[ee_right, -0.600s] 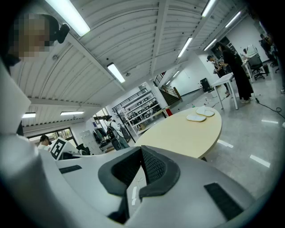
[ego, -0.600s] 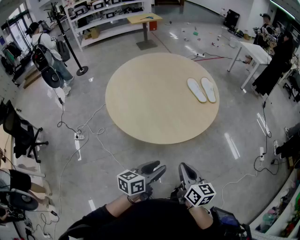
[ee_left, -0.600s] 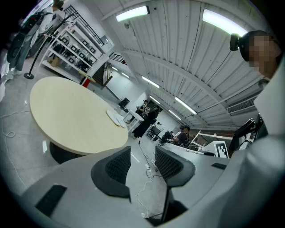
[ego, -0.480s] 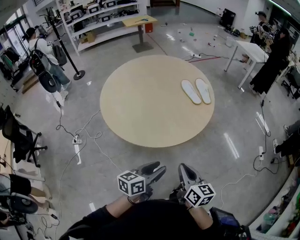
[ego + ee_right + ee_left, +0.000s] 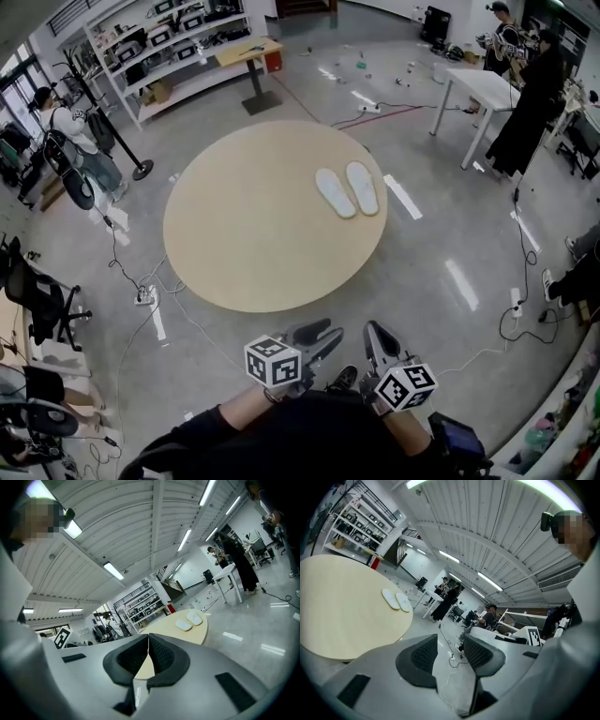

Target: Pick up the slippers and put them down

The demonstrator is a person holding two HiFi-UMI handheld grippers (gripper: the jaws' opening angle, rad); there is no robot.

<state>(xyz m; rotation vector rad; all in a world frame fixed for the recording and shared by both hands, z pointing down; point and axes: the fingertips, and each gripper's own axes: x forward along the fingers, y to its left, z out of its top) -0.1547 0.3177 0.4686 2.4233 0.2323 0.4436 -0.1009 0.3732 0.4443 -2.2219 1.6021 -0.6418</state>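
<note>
Two white slippers (image 5: 336, 192) (image 5: 362, 187) lie side by side, soles up, on the right part of a round wooden table (image 5: 253, 234). Both grippers are held close to my body, well short of the table and over the floor. My left gripper (image 5: 321, 336) is open with nothing between its pads; in its own view the slippers (image 5: 396, 599) lie far off to the left of the left gripper (image 5: 451, 641). My right gripper (image 5: 377, 333) is shut and empty. In the right gripper view the right gripper (image 5: 148, 641) has its pads touching, and the slippers (image 5: 188, 621) lie beyond on the table's far end.
Cables and a power strip (image 5: 145, 298) lie on the floor left of the table. A person with a backpack (image 5: 66, 141) stands at the far left near a pole stand (image 5: 141, 169). A person in black (image 5: 530, 103) stands by a white table (image 5: 478, 86). Shelves (image 5: 169, 47) line the back.
The head view has swung: table and slippers now sit further left and lower in the picture. Both grippers stay by my body, left open, right shut.
</note>
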